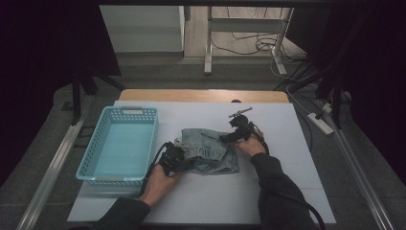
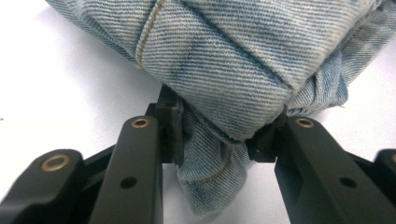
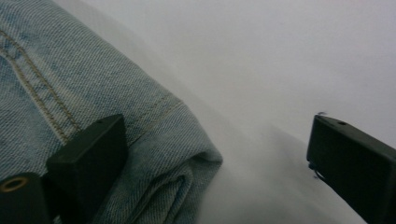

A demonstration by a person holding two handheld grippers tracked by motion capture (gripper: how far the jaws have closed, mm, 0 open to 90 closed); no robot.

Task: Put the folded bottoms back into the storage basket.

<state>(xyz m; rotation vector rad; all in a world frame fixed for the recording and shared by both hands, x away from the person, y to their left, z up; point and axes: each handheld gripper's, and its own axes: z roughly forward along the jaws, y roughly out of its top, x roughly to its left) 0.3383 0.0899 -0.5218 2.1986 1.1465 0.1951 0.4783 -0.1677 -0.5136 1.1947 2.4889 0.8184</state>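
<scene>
White worktop (image 1: 201,201) is seen under dim light. Toward its left edge a basket (image 1: 98,148) is set, empty. At the middle, folded jeans (image 1: 210,148) are pinched by the left gripper (image 1: 173,160); the right gripper (image 1: 227,138) is spread wide at their far corner. Folding seems underway; a grasp there is called for next. Free room is left along the right edge.

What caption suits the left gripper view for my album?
Left tongs pinch a fold of faded blue denim on the white table.
</scene>
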